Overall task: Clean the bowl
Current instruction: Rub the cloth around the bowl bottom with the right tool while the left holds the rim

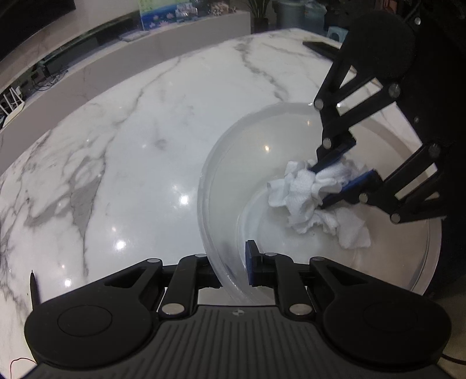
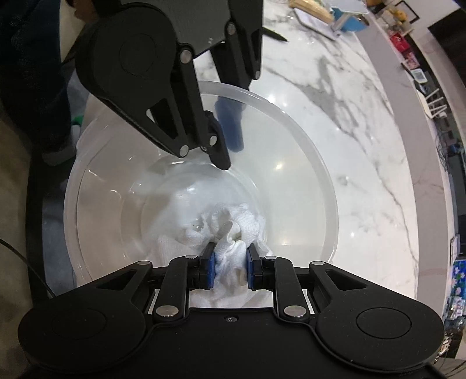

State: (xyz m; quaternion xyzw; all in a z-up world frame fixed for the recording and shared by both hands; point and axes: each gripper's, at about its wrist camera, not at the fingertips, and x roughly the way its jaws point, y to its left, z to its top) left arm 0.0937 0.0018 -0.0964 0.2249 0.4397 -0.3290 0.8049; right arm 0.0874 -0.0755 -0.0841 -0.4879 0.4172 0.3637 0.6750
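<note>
We're over a white marble table (image 1: 163,122) with grey veining, glossy enough to throw back bright ceiling lights, and beyond its far edge runs a long pale low counter (image 1: 122,58) with a bright blue-and-green printed board (image 1: 169,14) propped on it and cables trailing at the left. A dark pen (image 1: 33,287) lies near the table's left edge. The bowl (image 1: 221,163), clear and round, sits upright on the marble close to the near edge, mouth facing straight up; being round, it has no long axis to speak of. Down inside it, the right gripper (image 2: 230,266) is clenched on a crumpled white cloth (image 2: 233,230), blue pads pressing in from both sides, the wad bunched against the bowl's floor. From the left wrist view that same cloth (image 1: 314,198) spills out below the right gripper (image 1: 337,182), one corner flopped toward the near wall. The left gripper (image 1: 230,266) straddles the bowl's rim, one finger inside, one outside, the clear wall running between them; the gap is narrow, but whether the pads actually bite the wall, I cannot tell. A person's dark sleeve (image 2: 32,67) shows at the upper left of the right wrist view.
</note>
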